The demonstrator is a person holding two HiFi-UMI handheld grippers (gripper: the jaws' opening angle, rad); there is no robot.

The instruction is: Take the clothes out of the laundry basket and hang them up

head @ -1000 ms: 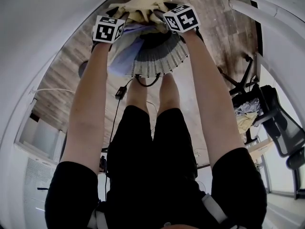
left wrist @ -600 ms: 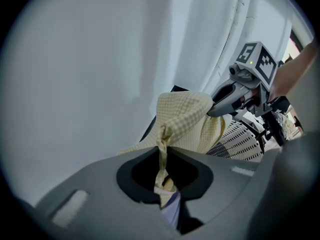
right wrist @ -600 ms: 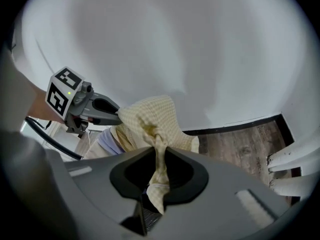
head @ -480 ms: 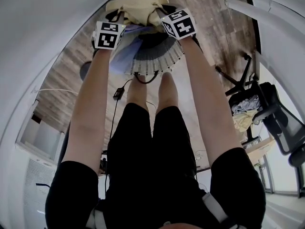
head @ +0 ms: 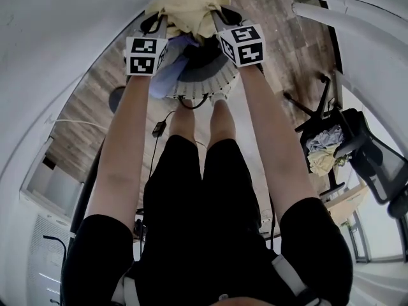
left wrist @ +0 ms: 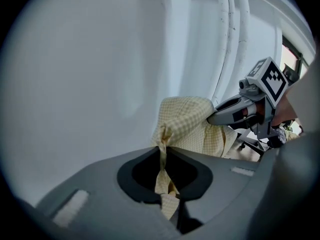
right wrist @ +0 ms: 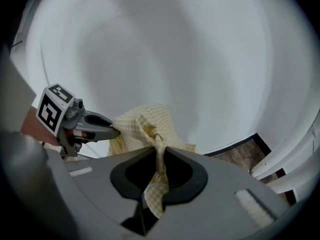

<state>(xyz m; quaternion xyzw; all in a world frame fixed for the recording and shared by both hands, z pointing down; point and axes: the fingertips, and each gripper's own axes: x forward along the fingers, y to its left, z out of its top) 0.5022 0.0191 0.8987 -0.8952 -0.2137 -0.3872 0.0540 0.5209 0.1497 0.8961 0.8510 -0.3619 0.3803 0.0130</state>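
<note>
garment (head: 183, 8), yellow checked cloth: hanging bunched between the two grippers, above the laundry basket (head: 203, 83) and clear of its heap.

left gripper (left wrist: 162, 151): jaws pinching narrow on a twisted fold of the garment, cloth trailing down through the gap.

right gripper (right wrist: 159, 151): jaws having just been closing, now clamping narrow on another twisted fold of the same garment.

basket contents: lavender cloth (head: 167, 75) and dark items lying inside, under the lifted piece.

risks, as judged: each grip is taking only a thin rope of fabric, so a tug or a swing could be pulling a fold free and dropping one side. the lower hem, hidden from all views, may be catching on the heap and dragging the lavender cloth over the rim. the grippers are sitting close together, so the garment is staying crumpled and may be awkward to spread for hanging.

change against the frame one second back: then the garment was lying spread on the heap with both grippers low at its edge; now both are holding higher, the garment is gathering upward, and more of the basket is showing beneath.
</note>
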